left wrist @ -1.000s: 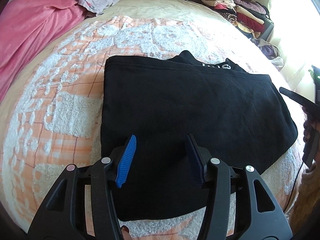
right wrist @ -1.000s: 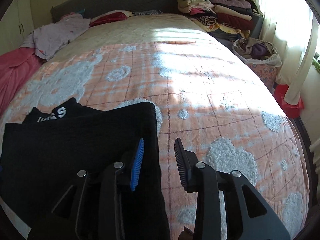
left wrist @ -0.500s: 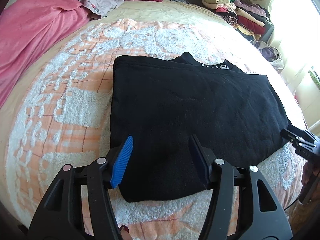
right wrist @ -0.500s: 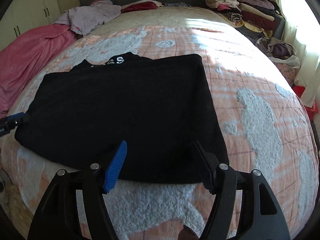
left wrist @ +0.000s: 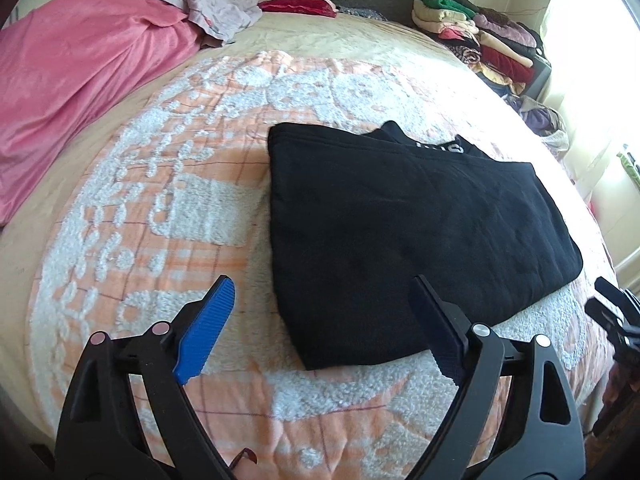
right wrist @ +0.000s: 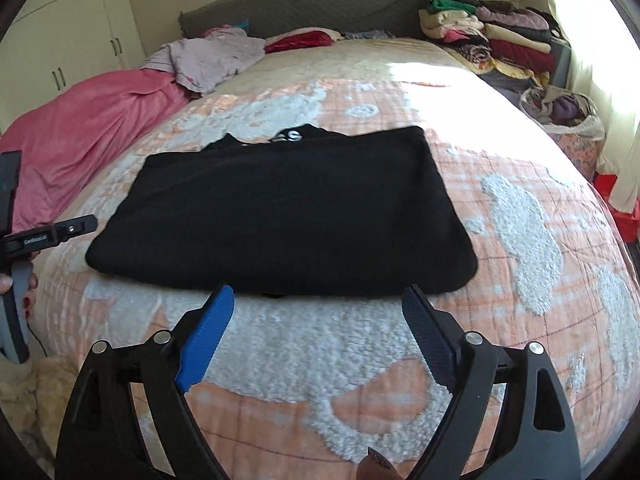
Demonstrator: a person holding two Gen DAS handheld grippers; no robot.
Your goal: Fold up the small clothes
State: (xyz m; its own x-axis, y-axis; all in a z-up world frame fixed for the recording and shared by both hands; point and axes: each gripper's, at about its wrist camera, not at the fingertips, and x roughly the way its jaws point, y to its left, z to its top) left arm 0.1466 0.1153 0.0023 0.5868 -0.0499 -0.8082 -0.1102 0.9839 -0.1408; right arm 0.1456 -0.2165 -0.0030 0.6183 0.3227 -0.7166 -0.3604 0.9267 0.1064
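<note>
The black garment point(left wrist: 408, 236) lies folded into a flat rectangle on the orange-and-white bedspread point(left wrist: 160, 208), with white lettering showing at its far edge. Both grippers are clear of it.

Left gripper point(left wrist: 322, 320): jaws spread wide, nothing held. 1 second ago its tips sat over the near part of the cloth; now they hang off the garment's near left corner, with more bedspread showing beneath.

Right gripper point(right wrist: 316, 318): jaws spread wide, nothing held. 1 second ago it was low over the garment's right edge with a narrower gap; now it sits back from the near edge, and the whole rectangle is in its view.

The garment's position on the bed appears unchanged.

Surroundings: pink blanket point(right wrist: 80, 132) at left, stacked clothes point(right wrist: 492, 36) at far right.
</note>
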